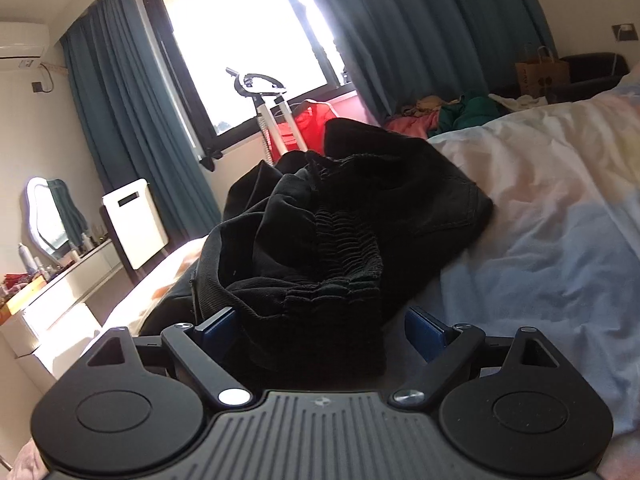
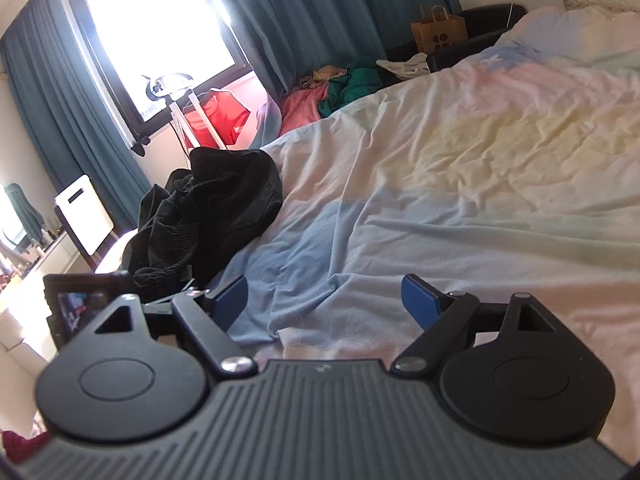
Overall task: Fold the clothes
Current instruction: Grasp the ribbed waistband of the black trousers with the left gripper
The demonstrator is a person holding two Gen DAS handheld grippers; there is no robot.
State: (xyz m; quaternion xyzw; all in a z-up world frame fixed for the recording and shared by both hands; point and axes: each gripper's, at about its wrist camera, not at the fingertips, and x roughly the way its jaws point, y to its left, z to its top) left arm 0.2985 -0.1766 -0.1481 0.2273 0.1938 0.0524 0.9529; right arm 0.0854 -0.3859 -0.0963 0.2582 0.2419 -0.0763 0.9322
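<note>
Left gripper (image 1: 322, 330): blue-padded fingers spread wide, nothing clamped; the gathered elastic band of the garment sits between and just ahead of them, contact not discernible.

Crumpled black fabric garment with ribbed elastic waistband (image 1: 340, 216): heaped directly ahead of the left gripper; ahead and to the left of the right gripper, well apart from it.

Right gripper (image 2: 324, 300): fingers spread, empty, poised over bare bedding.

Wrinkled pastel blue, pink and yellow bedsheet (image 2: 460, 160): beneath both grippers, stretching ahead and to the right.

Brown paper bag with handles (image 2: 439, 29): far ahead, beyond the bed.
</note>
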